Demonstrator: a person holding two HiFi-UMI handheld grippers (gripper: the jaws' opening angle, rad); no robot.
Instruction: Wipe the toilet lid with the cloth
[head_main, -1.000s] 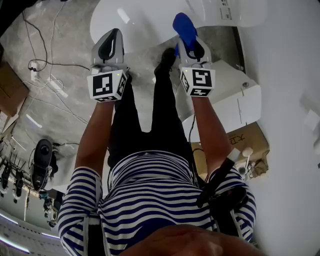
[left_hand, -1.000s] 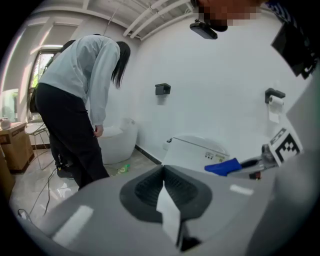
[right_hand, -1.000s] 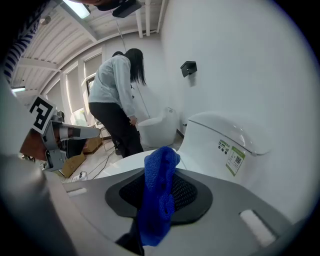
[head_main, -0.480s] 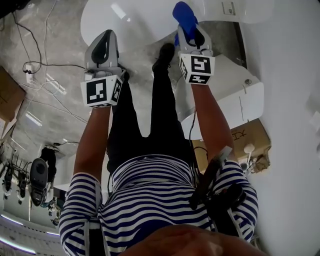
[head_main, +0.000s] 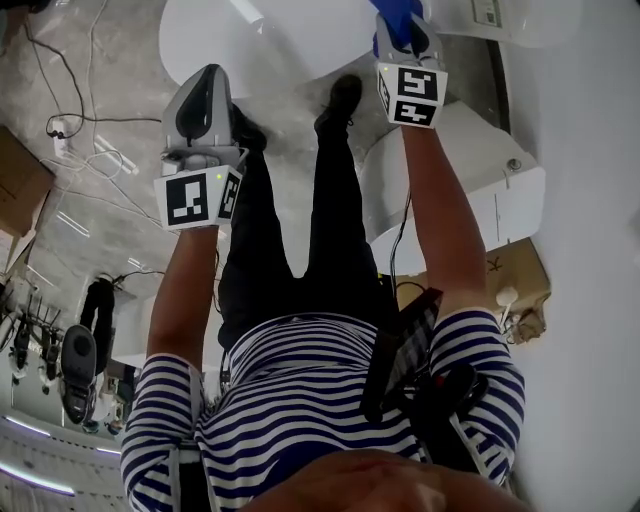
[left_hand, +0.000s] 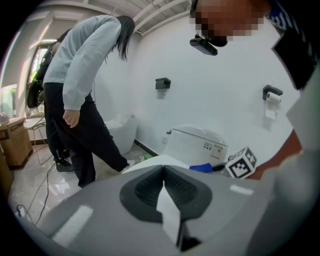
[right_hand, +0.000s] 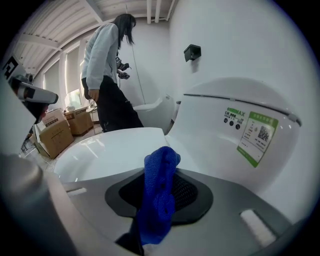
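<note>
Right gripper (head_main: 407, 30) has pushed forward with the blue cloth (head_main: 398, 12), now at the rear of the toilet lid (head_main: 270, 40).
Head view: left gripper (head_main: 205, 100) sits near the lid's front edge. Left gripper view: jaws pressed together, nothing between. Right gripper view: jaws pinching the cloth, lid just beyond.

Floor: grey marbled tiles (head_main: 110, 80), glossy and catching streaks of light, with cables (head_main: 66, 133) trailing across.
Walls: plain white (left_hand: 220, 65); a black bracket (left_hand: 162, 83) sits high up, and there's a paper holder (left_hand: 270, 94) further along.
Ceiling: white beams (right_hand: 55, 25) run overhead.
Windows: tall panes (right_hand: 70, 75) on the far side, daylight pouring in.
Boxes: cardboard ones (right_hand: 54, 136) stand on the floor near the windows, and another box (head_main: 505, 275) is tucked against the wall.
Bystander: a person (left_hand: 82, 60) in a grey top and dark trousers, bent forward.
Far fixture: a white bowl (left_hand: 120, 131) by the wall, just behind that person.
</note>
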